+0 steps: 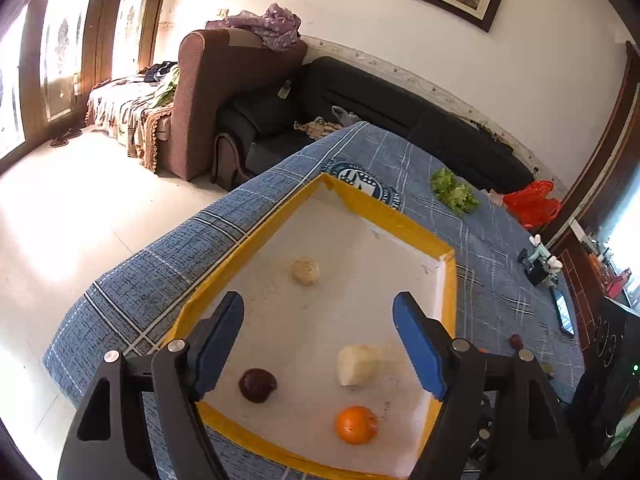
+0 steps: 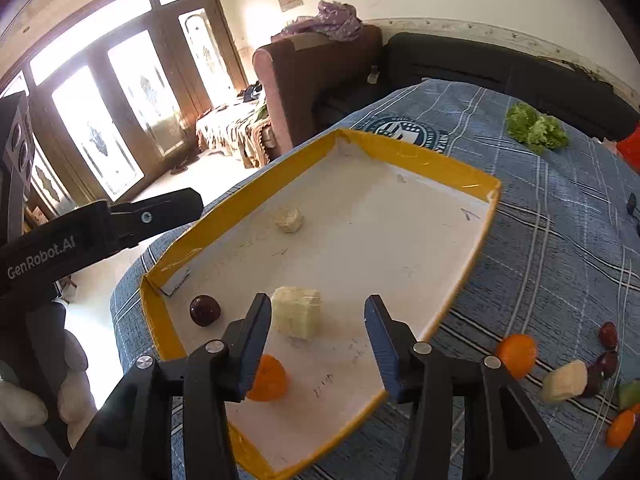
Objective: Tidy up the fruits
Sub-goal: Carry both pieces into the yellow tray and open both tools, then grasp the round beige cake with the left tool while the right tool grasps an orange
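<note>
The left gripper (image 1: 318, 312) stood nearest its camera, its blue fingers (image 1: 224, 340) spread wide and holding nothing, above the near part of the tray (image 1: 384, 216). The right gripper (image 2: 318, 316) was also wide open and empty, over the near corner of the same tray.

The tray was shallow, with a yellow rim and a white floor, and it lay on the blue checked tablecloth (image 1: 160, 272). Its low walls closed it on all sides; most of the white floor was bare, mainly the far half. Inside lay a small pale ball (image 1: 305, 271) near the middle, a dark plum (image 1: 258, 385) by the left wall, a pale cut piece (image 1: 360, 364) and an orange (image 1: 356, 425) close to the near edge. In the right wrist view the orange was partly behind that gripper's left finger (image 2: 252, 348).

Outside the tray, green lettuce (image 1: 454, 191) lay on the far cloth, well apart. The table edge fell to the floor on the left.

Only the right wrist view showed more fruits on the cloth right of the tray: an orange slice-like piece (image 2: 516, 354), a pale piece (image 2: 565, 382), dark plums (image 2: 608, 336). It also showed the body of the left gripper at the left side. The left wrist view showed a red bag (image 1: 532, 202) and a phone (image 1: 562, 312) near the right edge of the table.
</note>
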Action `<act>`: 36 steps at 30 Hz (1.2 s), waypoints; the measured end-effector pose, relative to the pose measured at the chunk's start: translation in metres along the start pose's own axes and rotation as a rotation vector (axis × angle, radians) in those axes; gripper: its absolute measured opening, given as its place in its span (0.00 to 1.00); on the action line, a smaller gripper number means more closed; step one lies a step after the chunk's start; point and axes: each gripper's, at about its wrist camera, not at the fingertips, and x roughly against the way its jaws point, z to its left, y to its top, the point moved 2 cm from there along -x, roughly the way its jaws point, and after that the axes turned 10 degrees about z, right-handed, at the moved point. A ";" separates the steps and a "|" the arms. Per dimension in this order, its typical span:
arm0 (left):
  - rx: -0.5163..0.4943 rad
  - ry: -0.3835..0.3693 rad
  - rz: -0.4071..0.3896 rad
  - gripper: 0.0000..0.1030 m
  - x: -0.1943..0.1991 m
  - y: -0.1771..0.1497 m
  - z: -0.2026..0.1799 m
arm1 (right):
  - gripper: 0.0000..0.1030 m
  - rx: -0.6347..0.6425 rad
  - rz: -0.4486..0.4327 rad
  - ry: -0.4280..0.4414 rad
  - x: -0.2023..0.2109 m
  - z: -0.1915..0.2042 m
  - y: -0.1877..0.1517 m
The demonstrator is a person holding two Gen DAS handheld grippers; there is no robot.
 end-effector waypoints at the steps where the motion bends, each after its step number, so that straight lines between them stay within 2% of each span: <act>1: -0.009 -0.013 -0.006 0.76 0.003 -0.002 -0.007 | 0.54 -0.018 -0.014 -0.002 0.008 -0.008 -0.003; 5: -0.067 -0.077 -0.010 0.80 0.011 -0.015 -0.041 | 0.54 -0.116 -0.070 -0.049 0.047 -0.055 -0.022; 9: -0.097 -0.169 0.038 0.81 -0.002 -0.029 -0.066 | 0.55 -0.262 -0.152 -0.130 0.105 -0.119 -0.057; 14: -0.171 -0.198 0.119 0.81 -0.027 -0.049 -0.099 | 0.56 -0.447 -0.204 -0.234 0.163 -0.201 -0.112; 18: -0.233 -0.218 0.144 0.81 -0.035 -0.064 -0.118 | 0.56 -0.555 -0.218 -0.281 0.186 -0.246 -0.152; 21: -0.285 -0.234 0.153 0.81 -0.038 -0.073 -0.133 | 0.56 -0.591 -0.198 -0.243 0.181 -0.256 -0.167; 27: -0.416 -0.213 0.157 0.80 -0.048 -0.090 -0.168 | 0.56 -0.506 -0.116 -0.178 0.135 -0.241 -0.156; 31: -0.495 -0.208 0.168 0.80 -0.061 -0.096 -0.189 | 0.58 -0.487 -0.073 -0.186 0.108 -0.240 -0.147; 36: -0.565 -0.216 0.191 0.80 -0.083 -0.099 -0.216 | 0.58 -0.485 -0.068 -0.203 0.095 -0.243 -0.148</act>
